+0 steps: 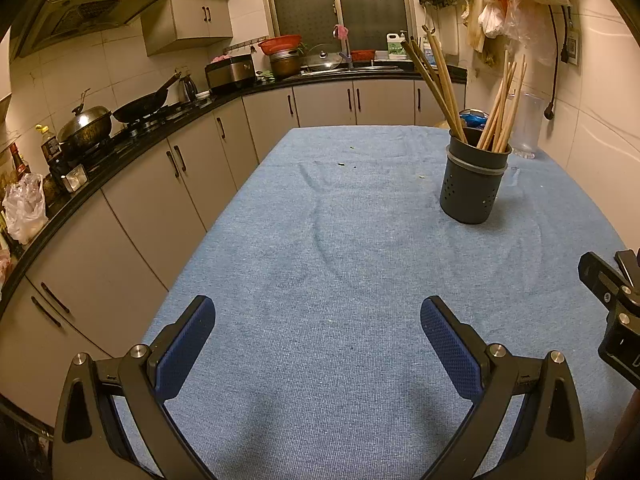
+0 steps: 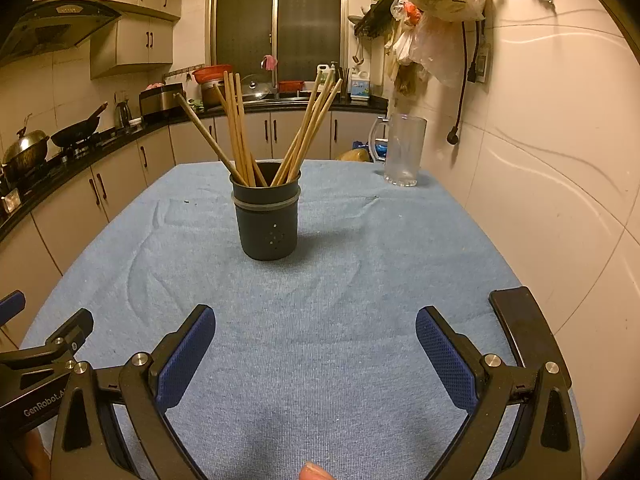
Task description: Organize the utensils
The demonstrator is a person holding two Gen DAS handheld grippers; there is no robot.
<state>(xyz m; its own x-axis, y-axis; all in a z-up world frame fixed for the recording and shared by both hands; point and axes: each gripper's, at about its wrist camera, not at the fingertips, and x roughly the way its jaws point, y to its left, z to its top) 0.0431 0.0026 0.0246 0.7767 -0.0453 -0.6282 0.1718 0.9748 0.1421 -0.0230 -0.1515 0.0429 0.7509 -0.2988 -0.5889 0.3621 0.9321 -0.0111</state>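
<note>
A dark perforated utensil holder [image 1: 472, 184] [image 2: 266, 220] stands upright on the blue tablecloth [image 1: 340, 260] [image 2: 320, 300], with several wooden chopsticks [image 1: 496, 108] [image 2: 240, 128] standing in it, leaning left and right. My left gripper [image 1: 318, 320] is open and empty, low over the cloth, well short of the holder, which is to its far right. My right gripper [image 2: 316, 324] is open and empty, facing the holder from the near side. Each gripper's body shows at the edge of the other's view [image 1: 616, 312] [image 2: 44, 356].
A clear plastic pitcher [image 2: 402, 152] [image 1: 526, 124] stands at the table's far right by the tiled wall. A dark flat phone-like object [image 2: 524, 328] lies at the table's right edge. Kitchen counter with wok [image 1: 144, 106] and pots runs along the left.
</note>
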